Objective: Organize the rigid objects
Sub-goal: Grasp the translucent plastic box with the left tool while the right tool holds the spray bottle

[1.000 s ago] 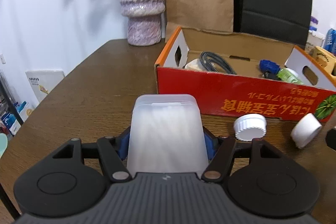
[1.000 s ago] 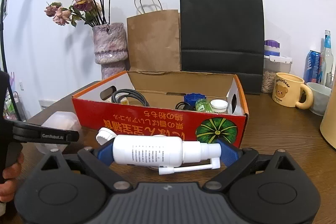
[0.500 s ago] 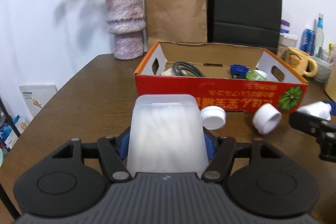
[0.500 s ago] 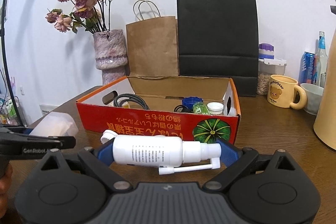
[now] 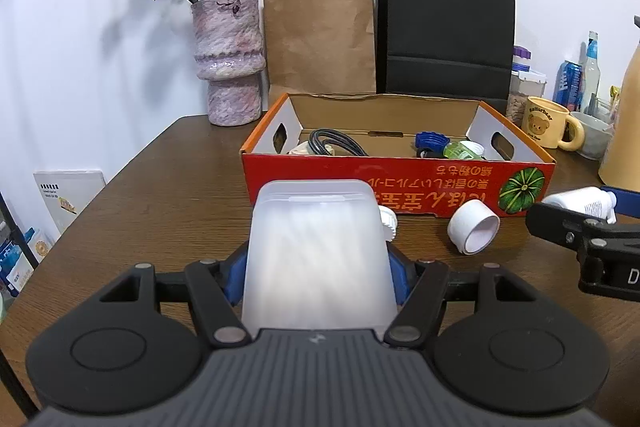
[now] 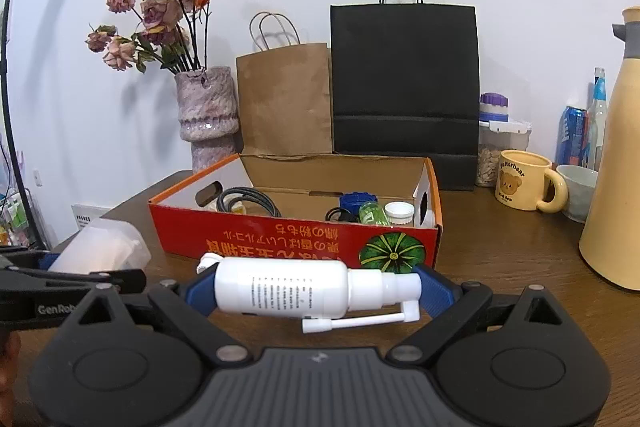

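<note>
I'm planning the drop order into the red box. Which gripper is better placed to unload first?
Probably the right. The right gripper holds the white spray bottle directly before the red box, facing open floor between the cable and the bottles. The left gripper, with the translucent container, sits further left.

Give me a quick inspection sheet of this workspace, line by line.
Surface: brown wooden table.
Job's things: frosted plastic container and white spray bottle held; red cardboard box open, partly filled.
Clutter: white cap on its side before the box.
Grippers: left gripper shut on the container; right gripper shut on the bottle, jaws at its ends.
Cables: black coiled cable inside the box.
Surroundings: vase, brown paper bag, black paper bag, bear mug.
</note>
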A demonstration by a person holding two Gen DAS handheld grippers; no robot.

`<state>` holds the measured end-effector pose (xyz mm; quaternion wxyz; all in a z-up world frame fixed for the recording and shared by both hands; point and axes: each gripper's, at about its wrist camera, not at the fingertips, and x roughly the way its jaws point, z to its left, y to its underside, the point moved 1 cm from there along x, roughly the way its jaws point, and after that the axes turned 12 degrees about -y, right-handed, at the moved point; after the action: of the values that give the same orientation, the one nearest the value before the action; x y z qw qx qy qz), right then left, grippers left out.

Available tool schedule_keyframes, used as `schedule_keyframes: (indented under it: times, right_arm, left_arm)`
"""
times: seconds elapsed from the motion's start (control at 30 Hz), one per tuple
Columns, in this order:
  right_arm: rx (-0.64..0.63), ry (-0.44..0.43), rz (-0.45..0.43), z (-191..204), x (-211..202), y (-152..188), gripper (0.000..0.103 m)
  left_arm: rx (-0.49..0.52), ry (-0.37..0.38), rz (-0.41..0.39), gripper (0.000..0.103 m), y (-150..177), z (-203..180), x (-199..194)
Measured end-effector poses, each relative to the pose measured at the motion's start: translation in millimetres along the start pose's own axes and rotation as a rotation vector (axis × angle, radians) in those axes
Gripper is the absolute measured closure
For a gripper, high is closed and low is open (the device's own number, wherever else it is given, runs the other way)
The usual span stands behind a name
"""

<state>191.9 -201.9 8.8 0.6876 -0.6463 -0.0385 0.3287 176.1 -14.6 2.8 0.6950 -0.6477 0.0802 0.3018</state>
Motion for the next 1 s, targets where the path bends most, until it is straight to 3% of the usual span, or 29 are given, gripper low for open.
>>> schedule_keyframes:
  times: [0.43, 1.0]
  right_arm:
    - [-0.009, 0.011, -0.025, 2.6, -0.6, -17.3, 0.006]
    - [0.002, 0.014, -0.056, 5.3, 31.5, -48.0, 0.006]
  left_arm:
    - [0.002, -0.006, -0.014, 0.037, -16.7, -5.5, -0.7]
    - [-0.043, -0.034, -0.068, 0.037, -54.9, -5.2, 14.3]
